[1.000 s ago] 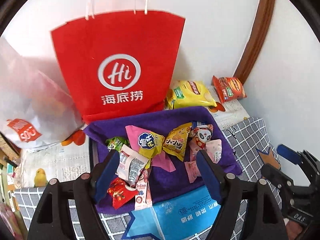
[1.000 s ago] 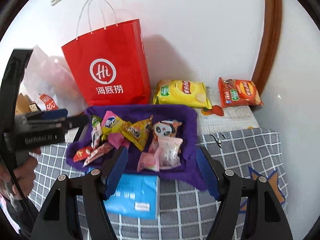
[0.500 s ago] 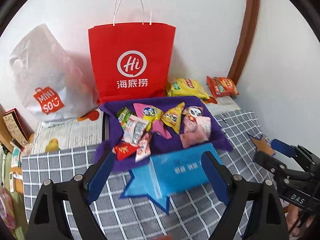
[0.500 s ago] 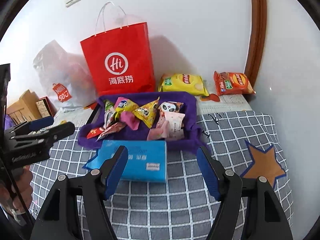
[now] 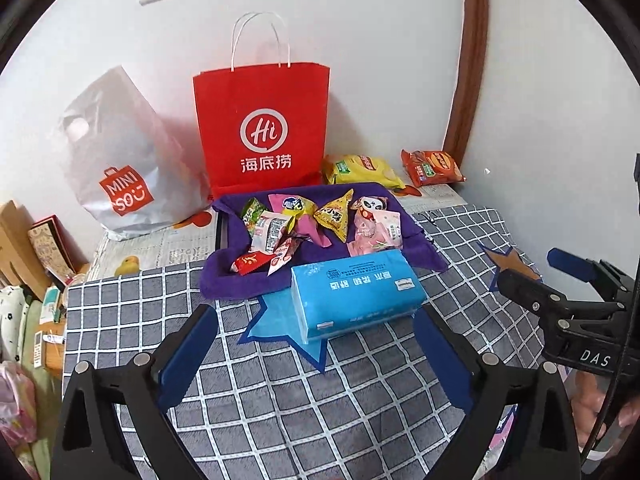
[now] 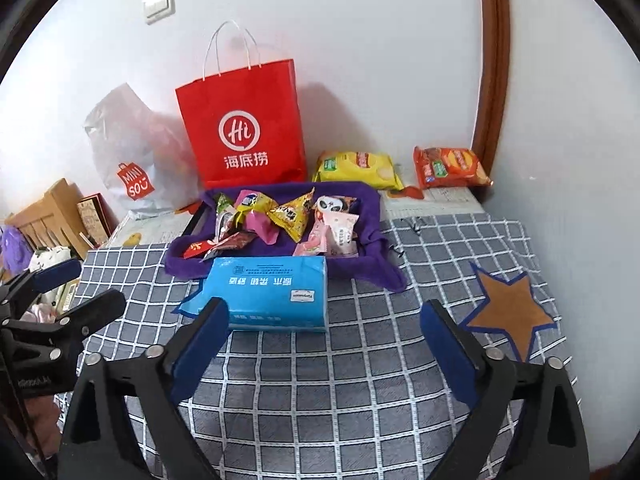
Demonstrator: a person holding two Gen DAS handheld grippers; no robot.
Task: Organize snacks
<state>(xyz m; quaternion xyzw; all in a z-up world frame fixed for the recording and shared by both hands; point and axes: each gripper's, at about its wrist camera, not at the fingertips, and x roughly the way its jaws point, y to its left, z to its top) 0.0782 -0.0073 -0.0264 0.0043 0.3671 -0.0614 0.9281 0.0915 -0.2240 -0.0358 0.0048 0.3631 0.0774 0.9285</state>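
Left wrist view: left gripper [image 5: 316, 344] and right gripper [image 6: 324, 332], jaws just widened, empty; snacks [image 5: 320, 224] on purple tray [image 5: 224, 284] behind tissue pack [image 5: 352, 292].

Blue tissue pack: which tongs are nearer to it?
Left, narrowly. The blue tissue pack sits centred just ahead of the left tongs; for the right tongs it lies ahead toward the left finger.

two wrist views, angled down, both on the purple tray [image 5: 240, 280] [image 6: 372, 216]
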